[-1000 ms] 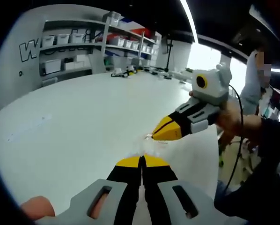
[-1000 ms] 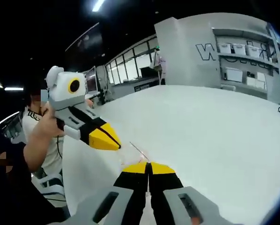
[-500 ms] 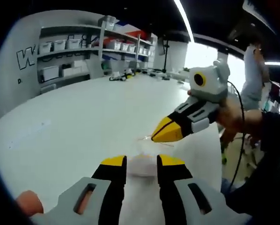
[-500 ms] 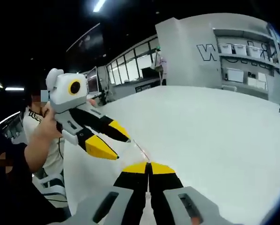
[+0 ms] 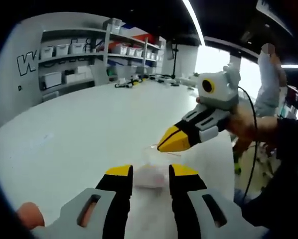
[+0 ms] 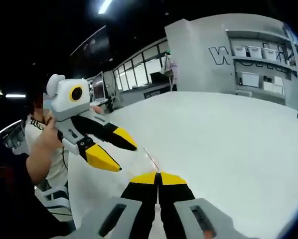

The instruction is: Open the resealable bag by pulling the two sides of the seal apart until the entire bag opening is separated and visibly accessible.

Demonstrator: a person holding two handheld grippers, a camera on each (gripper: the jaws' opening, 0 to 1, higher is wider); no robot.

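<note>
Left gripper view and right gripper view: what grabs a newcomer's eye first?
The yellow-tipped right claw juts in from the right of the left gripper view, pinched shut on the edge of the clear bag. Mirroring it in the right gripper view, the left claw gapes open at left. Behind both spreads a big bare white table.

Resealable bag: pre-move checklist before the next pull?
1. Right gripper pinching the resealable bag edge: ok, its jaws are shut at the film.
2. Left gripper gripping the opposite side: not ok, its jaws are spread and hold nothing.
3. Bag lying between the left jaws for a re-grip: ok in the left gripper view.
4. Seal fully separated: cannot tell, the film is clear and blurred.
5. White table around the bag free of obstacles: ok.
</note>
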